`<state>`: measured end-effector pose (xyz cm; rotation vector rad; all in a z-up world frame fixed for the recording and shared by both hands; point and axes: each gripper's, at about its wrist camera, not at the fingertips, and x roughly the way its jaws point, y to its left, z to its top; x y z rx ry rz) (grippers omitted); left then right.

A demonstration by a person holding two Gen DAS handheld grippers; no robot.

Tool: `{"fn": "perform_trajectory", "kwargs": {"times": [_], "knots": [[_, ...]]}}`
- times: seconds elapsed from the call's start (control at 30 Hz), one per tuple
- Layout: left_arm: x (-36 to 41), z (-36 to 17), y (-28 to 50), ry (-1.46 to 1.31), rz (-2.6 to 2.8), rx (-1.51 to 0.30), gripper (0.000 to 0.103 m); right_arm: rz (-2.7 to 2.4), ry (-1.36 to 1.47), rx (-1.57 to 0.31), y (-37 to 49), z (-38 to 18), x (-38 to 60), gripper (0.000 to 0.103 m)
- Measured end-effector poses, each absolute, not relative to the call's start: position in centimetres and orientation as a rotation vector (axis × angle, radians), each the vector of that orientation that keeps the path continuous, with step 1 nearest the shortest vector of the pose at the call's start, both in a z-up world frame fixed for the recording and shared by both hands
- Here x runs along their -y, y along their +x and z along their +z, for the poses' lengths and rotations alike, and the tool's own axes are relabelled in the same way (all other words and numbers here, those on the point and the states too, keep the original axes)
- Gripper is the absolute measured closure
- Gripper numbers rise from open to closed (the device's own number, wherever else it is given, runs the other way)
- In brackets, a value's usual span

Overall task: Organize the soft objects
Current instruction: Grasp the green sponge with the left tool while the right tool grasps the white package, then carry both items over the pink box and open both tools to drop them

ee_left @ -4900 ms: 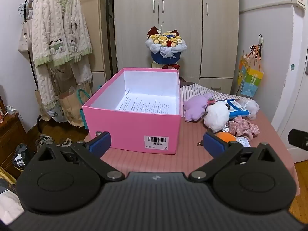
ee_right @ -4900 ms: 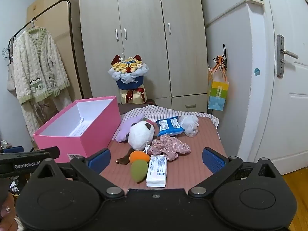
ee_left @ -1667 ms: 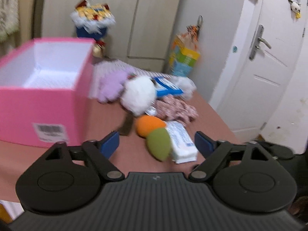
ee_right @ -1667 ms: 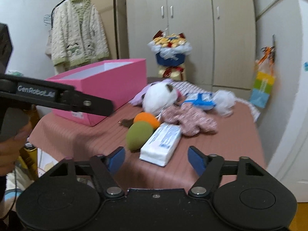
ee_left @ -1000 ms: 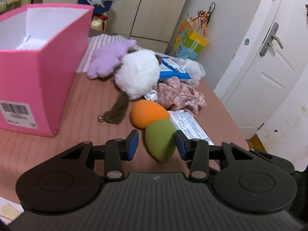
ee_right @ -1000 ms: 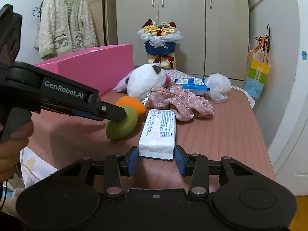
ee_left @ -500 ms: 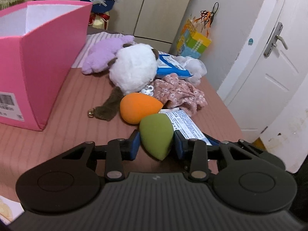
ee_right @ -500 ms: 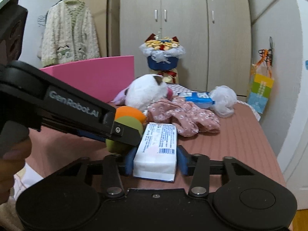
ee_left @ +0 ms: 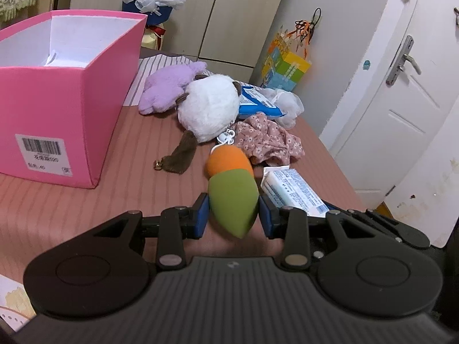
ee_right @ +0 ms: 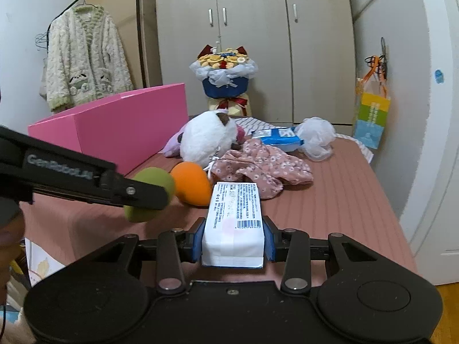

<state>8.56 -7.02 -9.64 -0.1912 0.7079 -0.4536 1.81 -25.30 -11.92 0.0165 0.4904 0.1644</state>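
Note:
My left gripper (ee_left: 233, 215) is shut on a green egg-shaped sponge (ee_left: 232, 200), lifted just off the reddish table. The same green sponge (ee_right: 153, 193) shows in the right wrist view behind the left gripper's black finger (ee_right: 132, 192). An orange sponge (ee_left: 228, 159) lies right behind it. My right gripper (ee_right: 233, 242) is shut on a white tissue pack (ee_right: 233, 220), its blue pads pressing both long sides. The tissue pack (ee_left: 292, 190) also appears at the right of the left wrist view.
An open pink box (ee_left: 112, 57) stands at the left. Behind the sponges lie a white plush toy (ee_left: 209, 111), a purple plush (ee_left: 169, 84), floral cloth (ee_left: 266, 140), a blue packet (ee_left: 255, 103) and a white mesh puff (ee_right: 315, 137). A bouquet (ee_right: 225, 71) and wardrobe stand behind.
The left gripper's jaws closed fully on the green sponge and lifted it slightly off the table. The right gripper closed in on the tissue pack and tilted a little.

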Motion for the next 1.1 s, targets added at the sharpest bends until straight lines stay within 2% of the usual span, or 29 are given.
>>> {"fn": "perform_trajectory", "kwargs": {"times": [0.57,1.1], "knots": [[1.9,-9.6,5.2,-0.171,-0.435,-0.803,0.067,0.227,0.014,-0.523,-2.1,-8.9,23.9,0.058],[-7.5,-5.2,2.0,-0.108,-0.342,-0.802,0.067,0.566,-0.036,-0.612,-1.8,-5.4,15.6,0.058]]}}
